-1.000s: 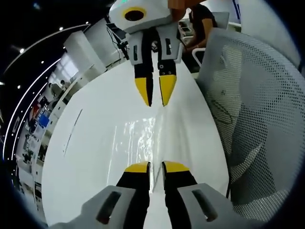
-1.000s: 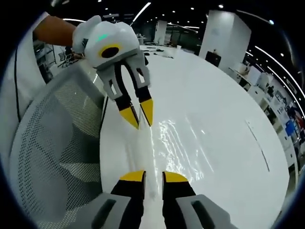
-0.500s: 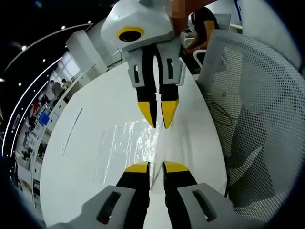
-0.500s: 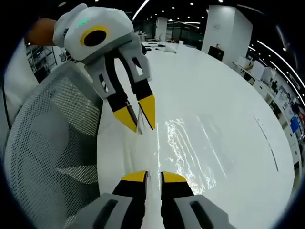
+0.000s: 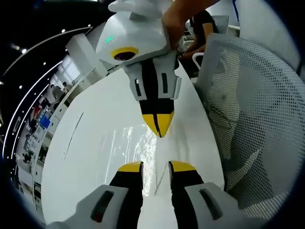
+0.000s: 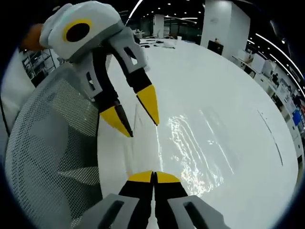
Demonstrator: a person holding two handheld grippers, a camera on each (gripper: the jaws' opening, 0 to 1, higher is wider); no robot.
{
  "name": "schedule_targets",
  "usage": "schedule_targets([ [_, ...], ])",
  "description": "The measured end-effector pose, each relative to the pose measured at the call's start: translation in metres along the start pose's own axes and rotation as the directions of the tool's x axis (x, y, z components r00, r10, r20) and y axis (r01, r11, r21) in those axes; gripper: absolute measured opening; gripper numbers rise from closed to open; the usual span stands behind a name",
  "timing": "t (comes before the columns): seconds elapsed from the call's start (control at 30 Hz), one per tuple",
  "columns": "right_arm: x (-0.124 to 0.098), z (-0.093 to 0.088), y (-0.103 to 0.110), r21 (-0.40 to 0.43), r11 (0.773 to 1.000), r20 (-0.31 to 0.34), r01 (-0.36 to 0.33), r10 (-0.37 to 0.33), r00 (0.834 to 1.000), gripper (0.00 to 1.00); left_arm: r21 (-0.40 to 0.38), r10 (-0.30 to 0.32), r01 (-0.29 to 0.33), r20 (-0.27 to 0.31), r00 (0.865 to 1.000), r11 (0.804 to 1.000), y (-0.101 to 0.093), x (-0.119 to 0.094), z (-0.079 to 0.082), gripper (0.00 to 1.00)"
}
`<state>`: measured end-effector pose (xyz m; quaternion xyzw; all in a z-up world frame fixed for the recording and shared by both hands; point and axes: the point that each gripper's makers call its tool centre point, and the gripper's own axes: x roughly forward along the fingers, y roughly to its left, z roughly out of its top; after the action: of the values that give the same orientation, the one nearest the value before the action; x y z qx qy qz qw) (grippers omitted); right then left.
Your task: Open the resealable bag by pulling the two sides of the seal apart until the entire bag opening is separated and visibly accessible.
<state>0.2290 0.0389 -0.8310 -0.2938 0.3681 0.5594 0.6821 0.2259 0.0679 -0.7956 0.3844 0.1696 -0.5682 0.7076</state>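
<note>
**Getting both grips set on the seal before we pull**

The resealable bag [image 5: 138,143] lies clear and glossy on the white table [image 5: 90,143], in the middle of the left gripper view and right of centre in the right gripper view [image 6: 190,143]. It is hard to trace against the white surface, and we cannot make out the seal line itself.

In the right gripper view, the right gripper [image 6: 153,176] at the bottom has its yellow tips clenched together at the bag's near edge; we judge it is pinching the film there, though the film between the tips is too thin to confirm. The left gripper [image 6: 136,119], coming in from the upper left, has its jaws parted, straddling an upright fold of the bag's edge.

To do this step well, we should close the left gripper on the opposite side of the seal, gripping one layer only. Then we pull the two hands squarely apart, working along the opening rather than tugging at one spot.

A mesh chair [image 5: 257,105] stands beside the table. We can read no brand, label or writing on anything.
</note>
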Motion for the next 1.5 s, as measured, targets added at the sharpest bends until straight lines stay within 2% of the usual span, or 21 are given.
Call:
schedule_targets([
  [0.2, -0.002, 0.005, -0.005, -0.007, 1.000, -0.008, 0.009, -0.010, 1.000, 0.00, 0.029, -0.014, 0.013, 0.011, 1.000, 0.999, -0.004, 0.001, 0.010, 0.18],
  [0.37, -0.007, 0.014, -0.009, -0.041, 0.999, 0.010, 0.030, -0.029, 1.000, 0.00, 0.054, -0.019, 0.020, -0.005, 1.000, 0.998, -0.006, 0.005, 0.009, 0.13],
  [0.57, -0.021, 0.030, -0.019, -0.084, 0.993, 0.061, 0.084, -0.079, 0.995, 0.00, 0.049, -0.006, 0.008, -0.049, 0.999, 0.999, -0.002, 0.012, 0.001, 0.11],
  [0.63, -0.025, 0.034, -0.023, -0.083, 0.991, 0.078, 0.101, -0.094, 0.992, 0.00, 0.089, 0.013, -0.005, -0.086, 0.996, 0.996, 0.002, 0.012, -0.003, 0.06],
  [0.7, -0.029, 0.038, -0.030, -0.089, 0.987, 0.098, 0.136, -0.127, 0.987, 0.00, 0.106, 0.028, -0.018, -0.094, 0.995, 0.994, 0.005, 0.013, -0.003, 0.01],
  [0.8, -0.035, 0.043, -0.037, -0.084, 0.982, 0.126, 0.172, -0.161, 0.979, 0.00, 0.087, 0.035, -0.027, -0.091, 0.995, 0.996, 0.010, 0.013, 0.000, 0.01],
  [1.0, -0.046, 0.052, -0.044, -0.132, 0.959, 0.172, 0.251, -0.227, 0.958, 0.00, 0.085, 0.047, -0.039, -0.095, 0.994, 0.996, 0.018, 0.011, 0.005, 0.01],
  [1.17, -0.055, 0.064, -0.050, -0.184, 0.926, 0.226, 0.329, -0.286, 0.931, 0.00, 0.066, 0.050, -0.043, -0.103, 0.993, 0.997, 0.020, 0.011, 0.004, 0.01],
  [1.3, -0.058, 0.069, -0.050, -0.204, 0.915, 0.239, 0.348, -0.298, 0.924, 0.00, 0.049, 0.053, -0.048, -0.106, 0.993, 0.998, 0.022, 0.011, 0.004, 0.00],
  [1.37, -0.063, 0.075, -0.053, -0.231, 0.894, 0.260, 0.383, -0.323, 0.910, 0.00, 0.042, 0.053, -0.048, -0.113, 0.992, 0.998, 0.023, 0.011, 0.004, 0.00],
  [1.5, -0.070, 0.085, -0.054, -0.257, 0.871, 0.297, 0.419, -0.342, 0.892, 0.00, 0.010, 0.052, -0.052, -0.124, 0.991, 0.999, 0.025, 0.010, 0.004, 0.00],
])
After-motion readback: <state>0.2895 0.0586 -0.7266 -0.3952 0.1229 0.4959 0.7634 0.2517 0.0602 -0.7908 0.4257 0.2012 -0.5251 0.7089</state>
